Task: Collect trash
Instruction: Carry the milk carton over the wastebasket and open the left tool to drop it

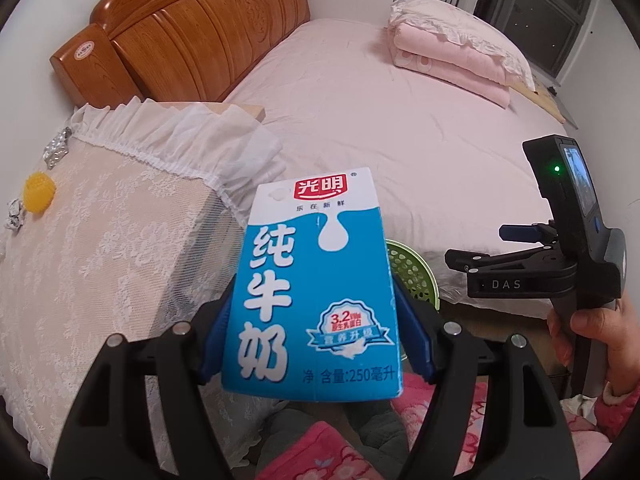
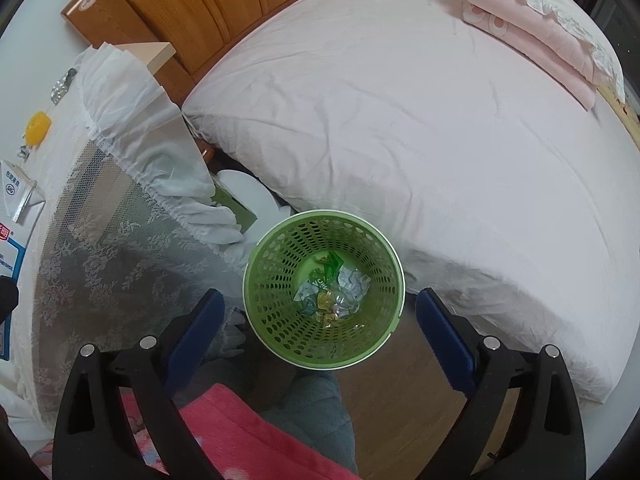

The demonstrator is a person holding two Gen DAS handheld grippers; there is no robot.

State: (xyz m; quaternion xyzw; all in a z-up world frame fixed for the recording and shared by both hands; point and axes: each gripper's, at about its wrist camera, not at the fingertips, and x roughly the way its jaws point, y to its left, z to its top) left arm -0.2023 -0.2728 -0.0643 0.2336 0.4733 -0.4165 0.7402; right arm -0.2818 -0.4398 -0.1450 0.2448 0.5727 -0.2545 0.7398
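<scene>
Two claws show: the left claw (image 1: 316, 344) clamps a blue milk carton (image 1: 316, 292) upright at the centre of its frame, while the right claw (image 2: 320, 320) gapes wide and empty above the green trash basket (image 2: 276, 320) at lower centre, wrappers (image 2: 332, 292) inside.

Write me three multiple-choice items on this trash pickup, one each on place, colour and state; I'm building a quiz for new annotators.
1. Where does the green perforated plastic wastebasket stand?
A. on the bed
B. on the floor beside the bed
C. on the lace-covered table

2. What colour are the left gripper's pads?
A. blue
B. red
C. yellow

3. What is the right gripper doing?
A. clamping the basket rim
B. holding a wrapper
C. open, empty

Answers: 1 B, wood floor shows under it; 2 A, blue pads squeeze the blue-and-white milk carton; 3 C, nothing between its fingers.
</scene>
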